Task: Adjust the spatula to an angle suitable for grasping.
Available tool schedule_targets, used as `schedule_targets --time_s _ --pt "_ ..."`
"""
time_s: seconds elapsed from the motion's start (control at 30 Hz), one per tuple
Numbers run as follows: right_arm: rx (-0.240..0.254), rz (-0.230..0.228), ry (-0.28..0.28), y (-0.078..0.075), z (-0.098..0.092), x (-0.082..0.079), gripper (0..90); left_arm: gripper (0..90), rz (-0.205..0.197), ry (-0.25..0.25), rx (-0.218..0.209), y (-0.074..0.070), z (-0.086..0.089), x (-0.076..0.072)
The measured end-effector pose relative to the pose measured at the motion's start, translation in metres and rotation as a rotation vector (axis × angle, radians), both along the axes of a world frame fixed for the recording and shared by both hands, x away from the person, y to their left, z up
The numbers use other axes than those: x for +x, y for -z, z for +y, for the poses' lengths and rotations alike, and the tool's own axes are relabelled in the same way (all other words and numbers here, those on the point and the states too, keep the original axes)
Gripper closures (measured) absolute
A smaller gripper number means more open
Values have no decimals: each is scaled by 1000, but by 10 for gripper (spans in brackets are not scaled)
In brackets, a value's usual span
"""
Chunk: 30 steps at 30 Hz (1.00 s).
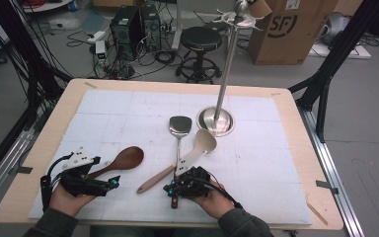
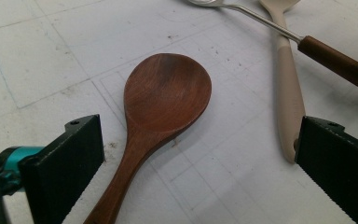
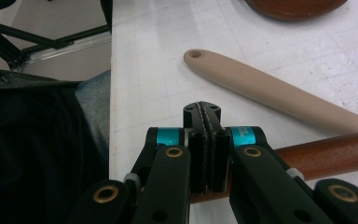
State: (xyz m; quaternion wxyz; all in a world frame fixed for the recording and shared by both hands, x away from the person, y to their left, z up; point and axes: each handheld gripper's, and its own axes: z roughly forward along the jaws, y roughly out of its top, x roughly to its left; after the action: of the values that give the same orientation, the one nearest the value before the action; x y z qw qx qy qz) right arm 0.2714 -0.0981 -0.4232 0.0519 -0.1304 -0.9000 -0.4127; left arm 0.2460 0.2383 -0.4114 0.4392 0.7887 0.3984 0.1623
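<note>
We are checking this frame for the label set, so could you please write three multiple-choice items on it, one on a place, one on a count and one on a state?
1. Where does the dark wooden spoon lie?
A. On the white mat by the left gripper
B. Hanging on the steel rack
C. On the floor

2. How many utensils lie on the mat?
A. One
B. Three
C. Five

3. How do the jaws of the right gripper stand?
A. Wide open
B. Clamped on the beige spoon
C. Shut, pads together

Answers:
1 A, the high view shows it on the mat beside that gripper.
2 B, the wooden spoon, the steel spatula and the beige spoon.
3 C, the right gripper view shows the pads meeting with nothing between them.
</note>
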Motion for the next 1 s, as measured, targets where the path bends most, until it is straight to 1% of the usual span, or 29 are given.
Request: schedule_targets --time_s 0.23,0.53,1.0 --pt "-9 7 2 4 -1 0 897 20 0 0 2 0 0 0" --pt "-8 11 5 5 -2 0 897 20 -2 0 -1 0 0 -1" --pt "-13 14 15 5 -11 -1 897 20 -1 3 0 0 1 -1"
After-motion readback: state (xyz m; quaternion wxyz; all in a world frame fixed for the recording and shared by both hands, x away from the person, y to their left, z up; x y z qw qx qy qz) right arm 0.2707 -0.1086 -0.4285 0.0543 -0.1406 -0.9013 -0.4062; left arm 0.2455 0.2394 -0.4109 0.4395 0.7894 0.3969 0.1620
